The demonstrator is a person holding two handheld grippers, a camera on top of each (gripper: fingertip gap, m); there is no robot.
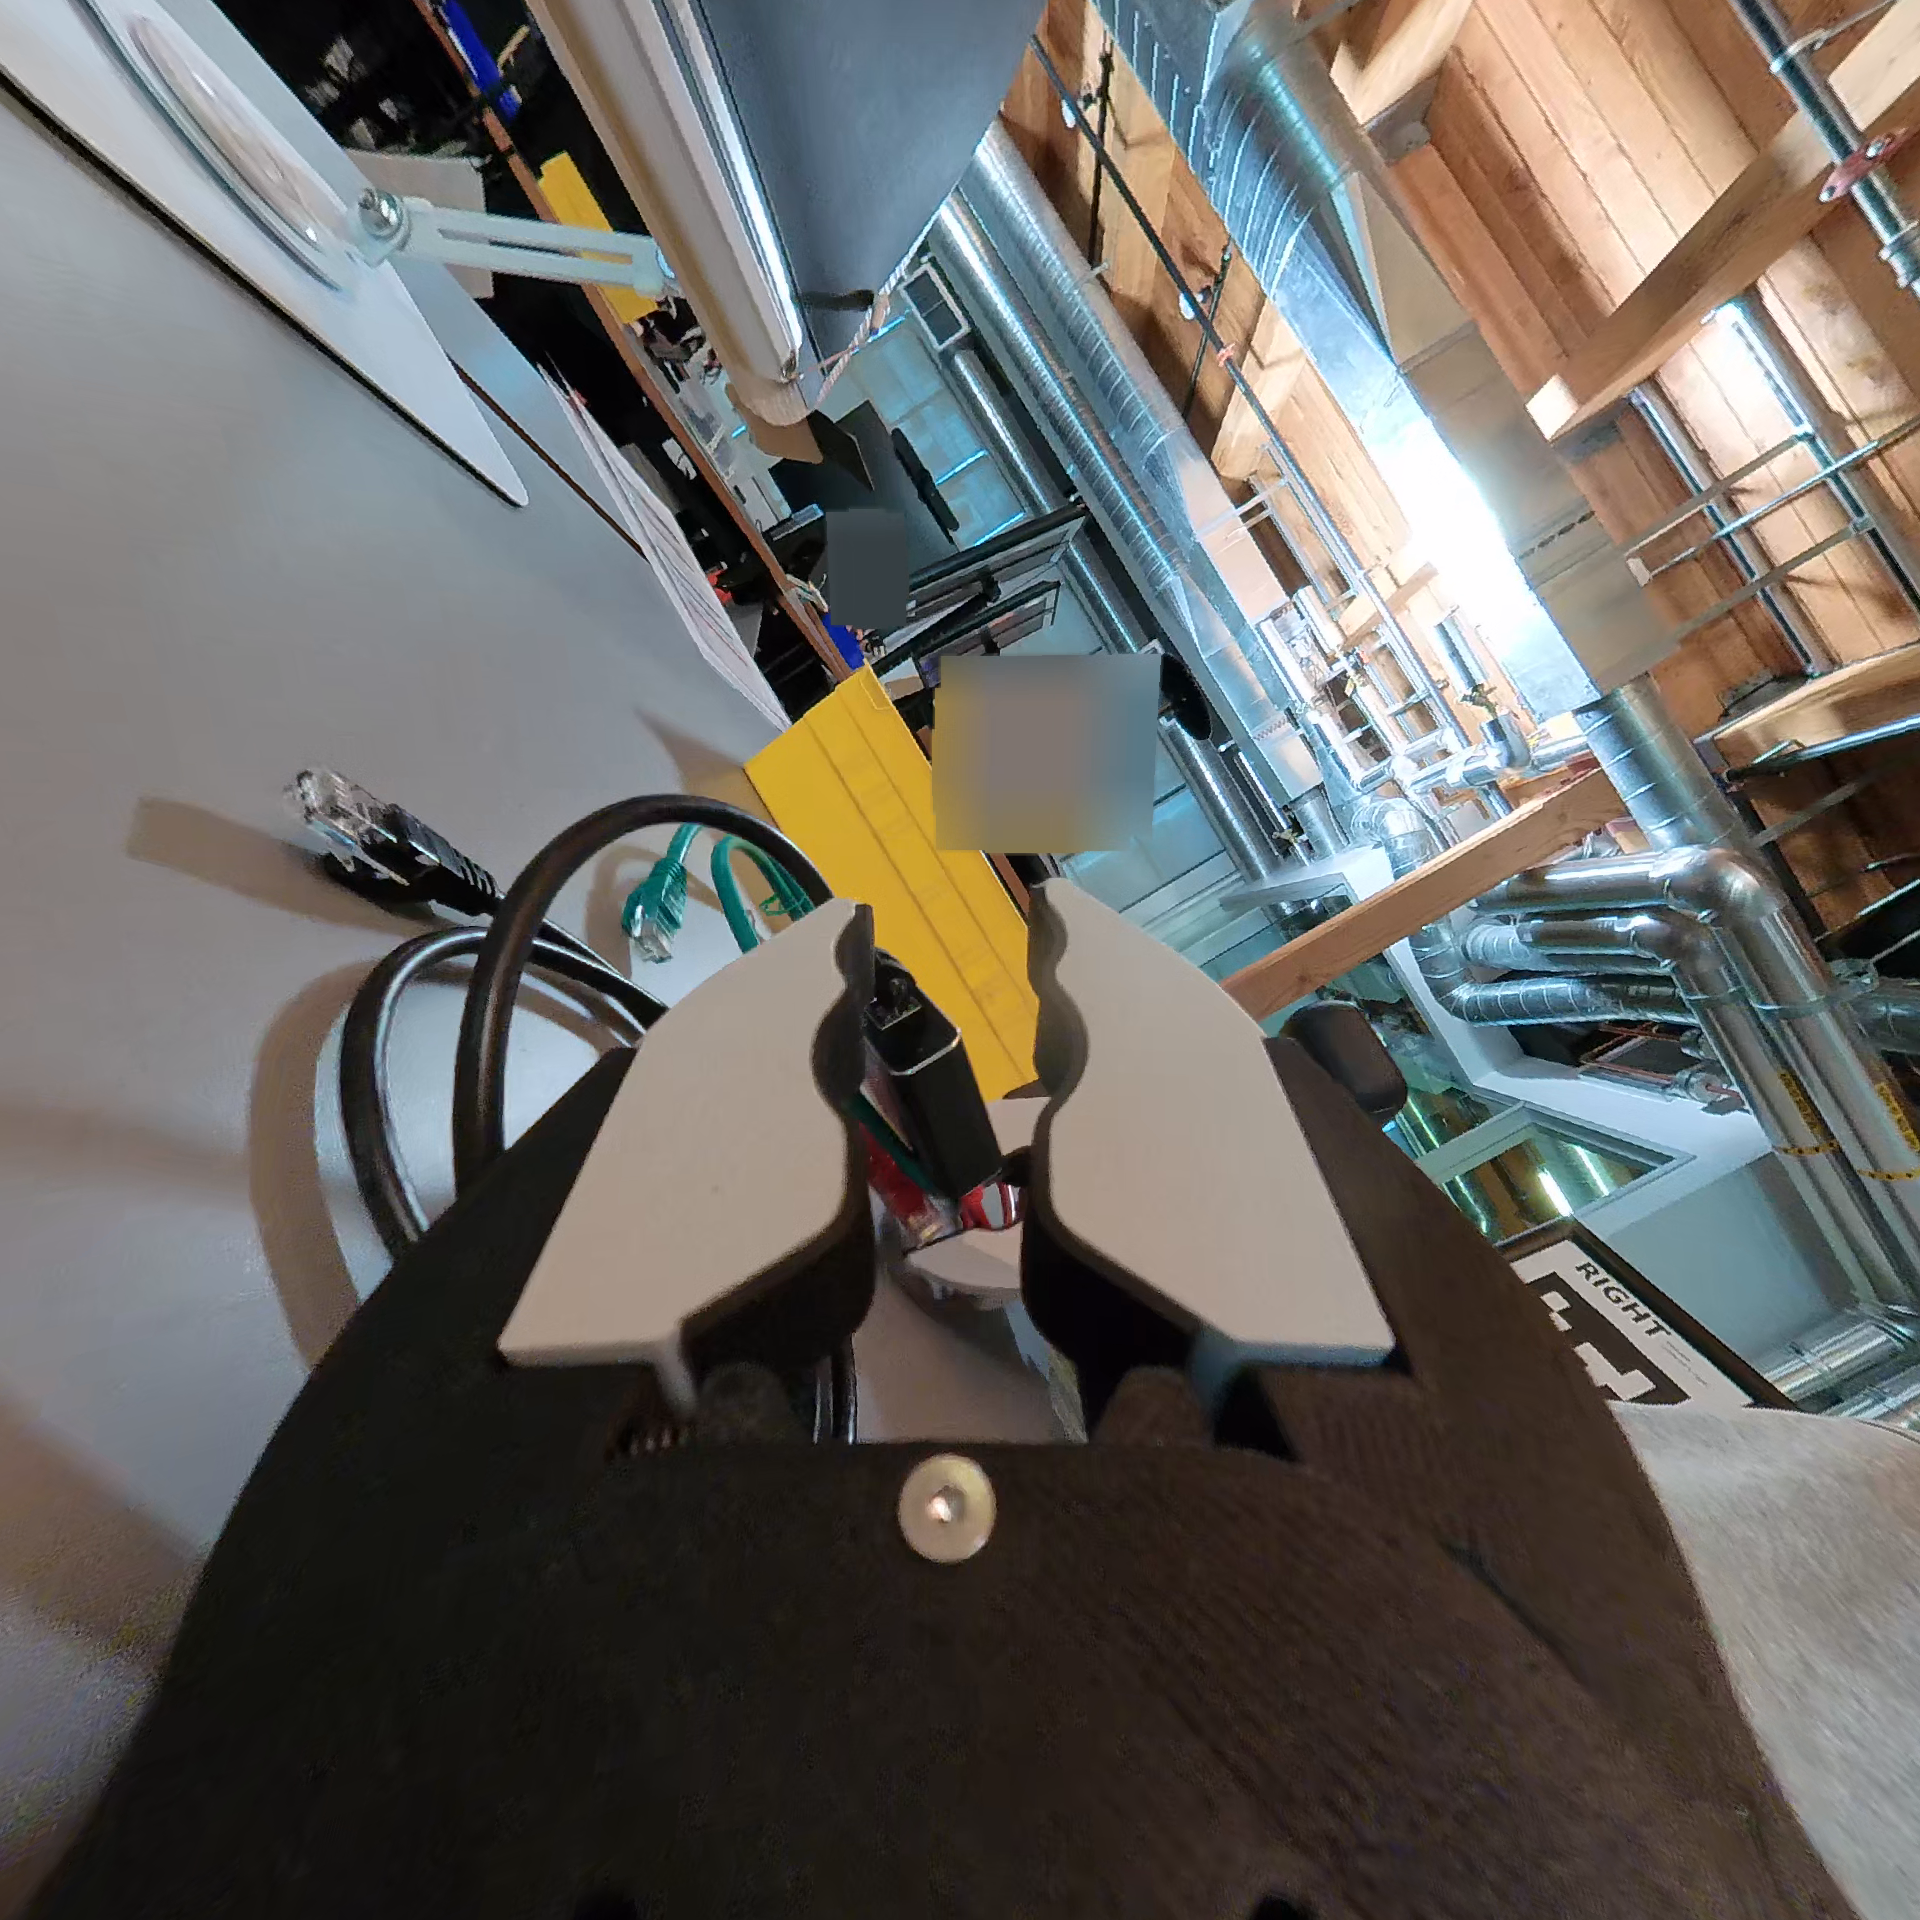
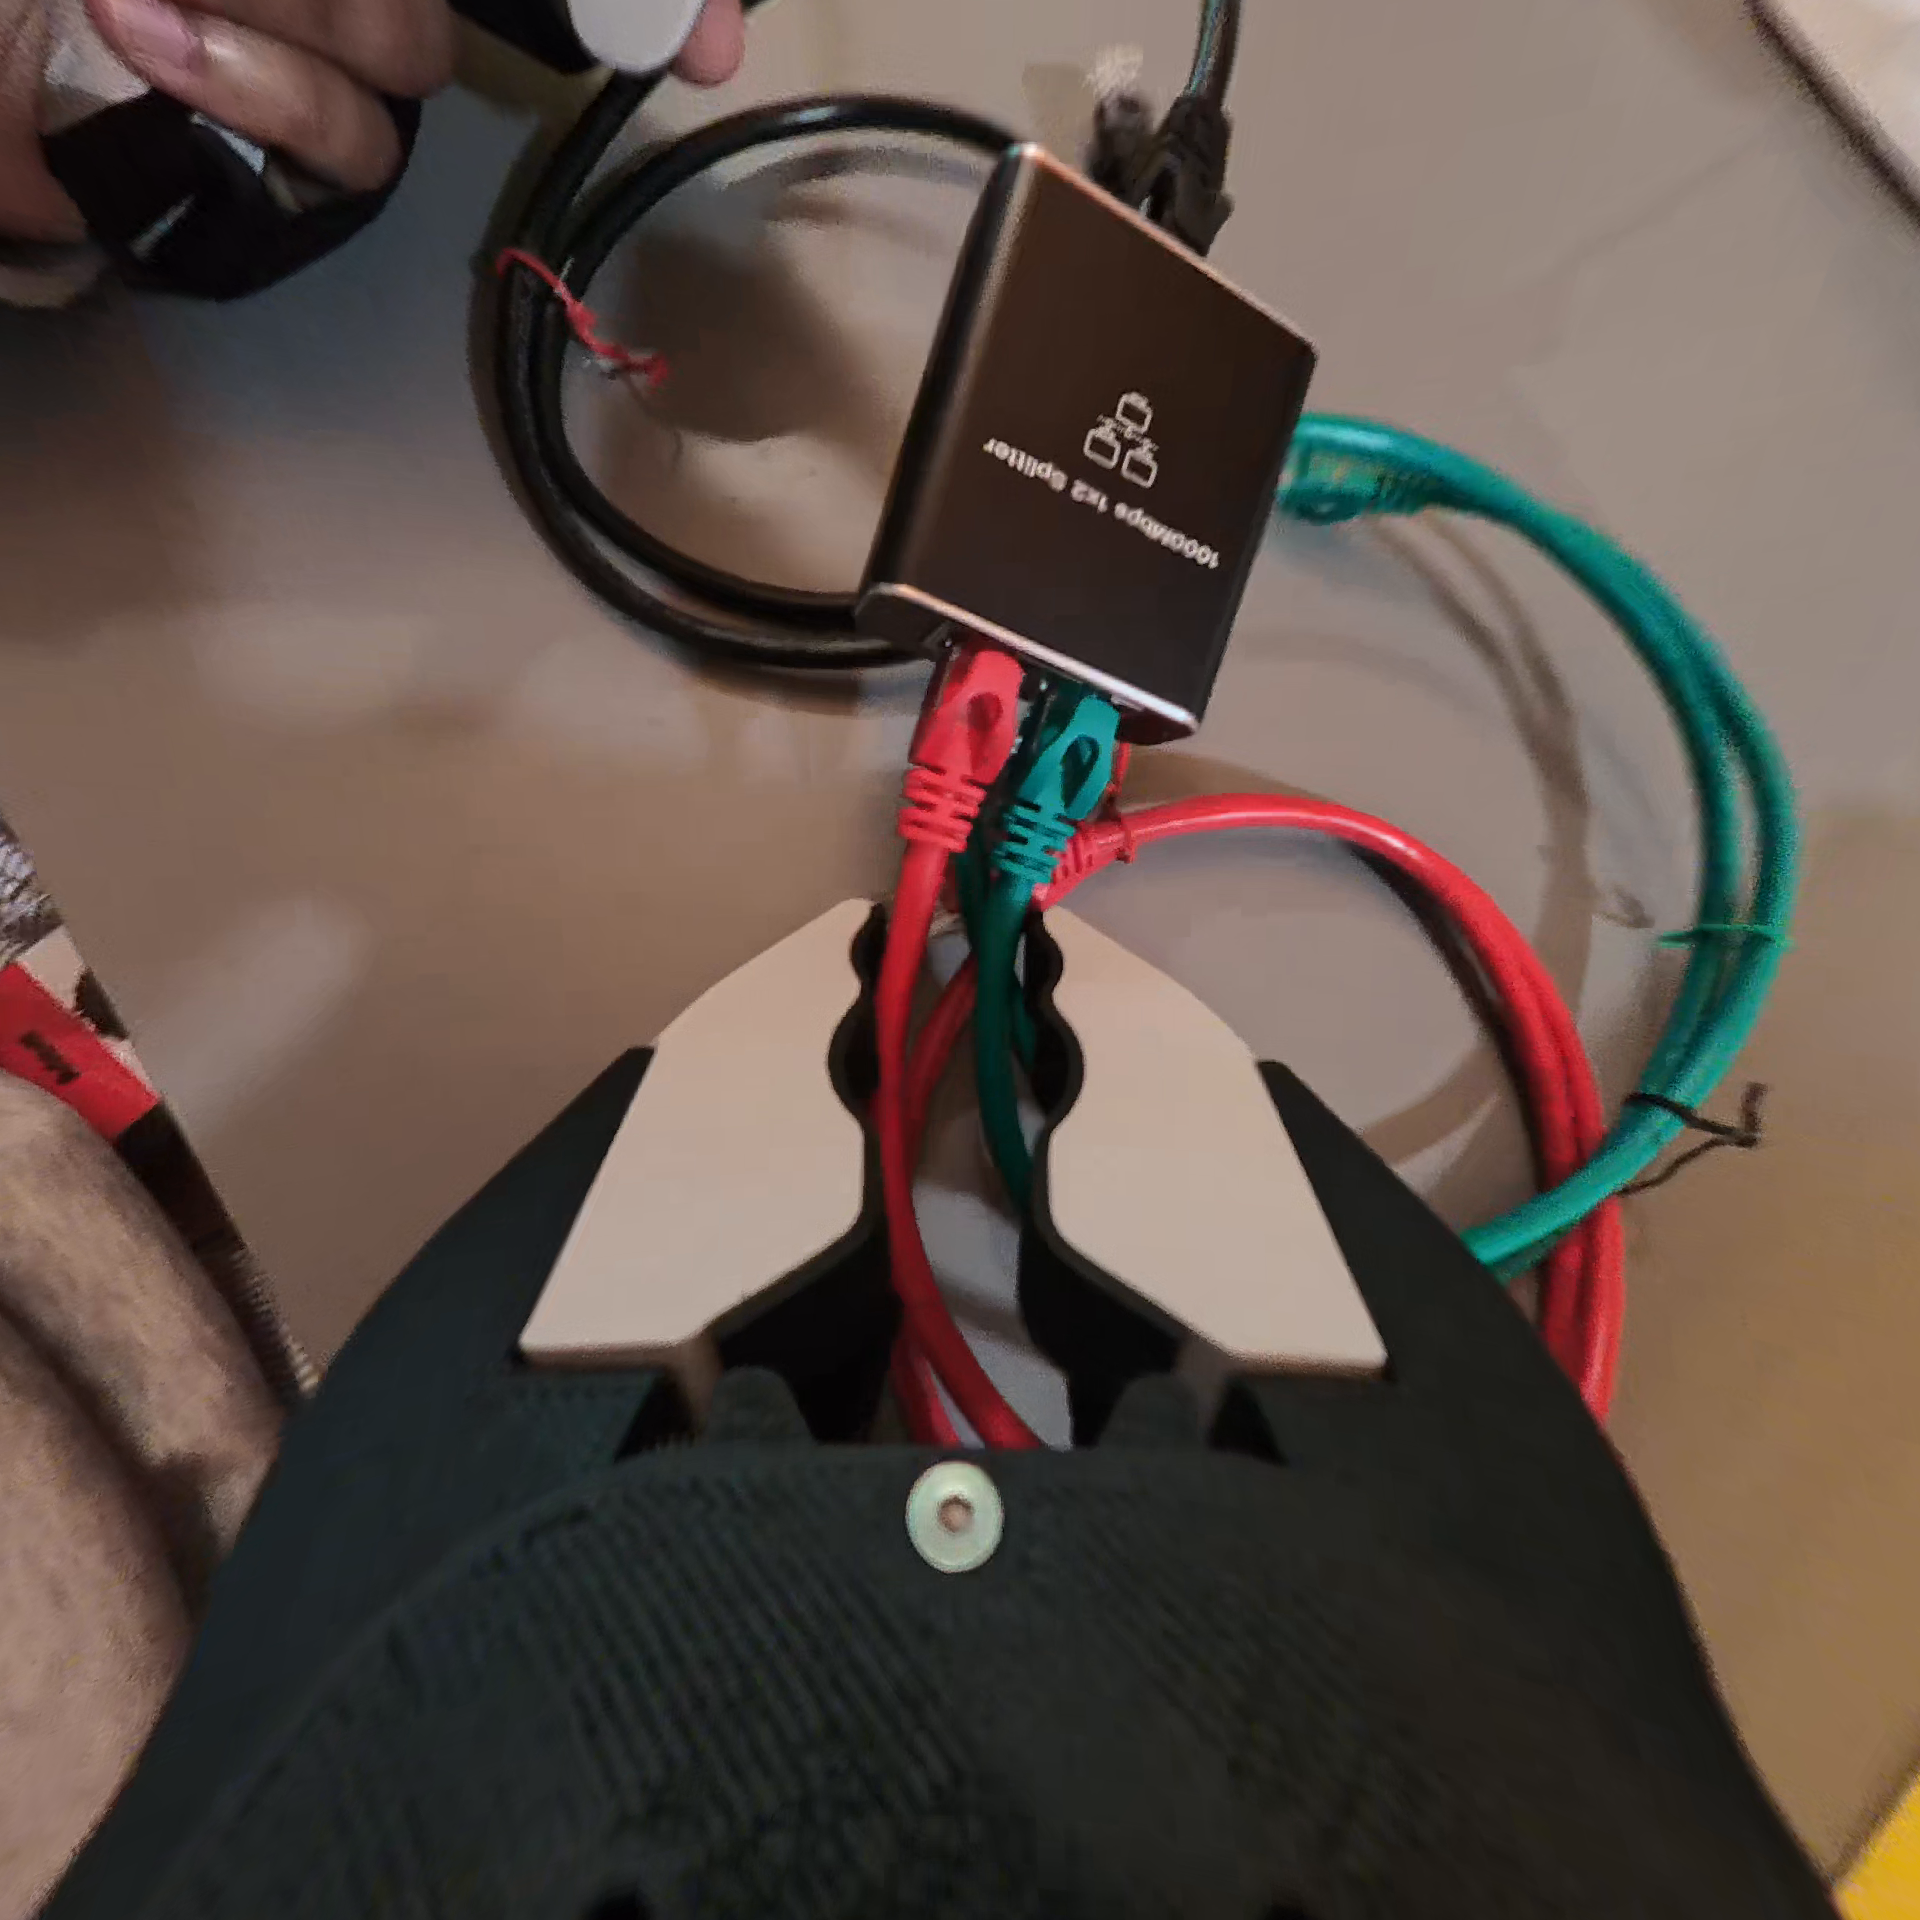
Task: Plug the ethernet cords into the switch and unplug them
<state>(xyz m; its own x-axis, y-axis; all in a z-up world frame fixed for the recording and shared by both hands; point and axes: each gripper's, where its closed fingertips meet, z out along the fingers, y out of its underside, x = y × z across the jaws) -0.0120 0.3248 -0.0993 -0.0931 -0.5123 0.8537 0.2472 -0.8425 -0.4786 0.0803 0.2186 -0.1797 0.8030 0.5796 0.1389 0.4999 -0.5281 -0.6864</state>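
Switch point(image 2: 1091, 457) lies on the grey table point(image 2: 416, 727), bare surface left of it, cable loops crowding its other sides. Red plug point(image 2: 961, 743) and green plug point(image 2: 1055, 779) sit in its near ports, just beyond the right gripper point(image 2: 956, 925), parted around both cords. Left gripper point(image 1: 948, 925) is parted, the switch apparently between its fingers.

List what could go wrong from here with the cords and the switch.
1. The right gripper straddles both the red cord and the green cord; closing could catch both rather than one.
2. The switch looks tilted and unheld, so pulling may drag it.
3. The black cord loops beside it and may snag.
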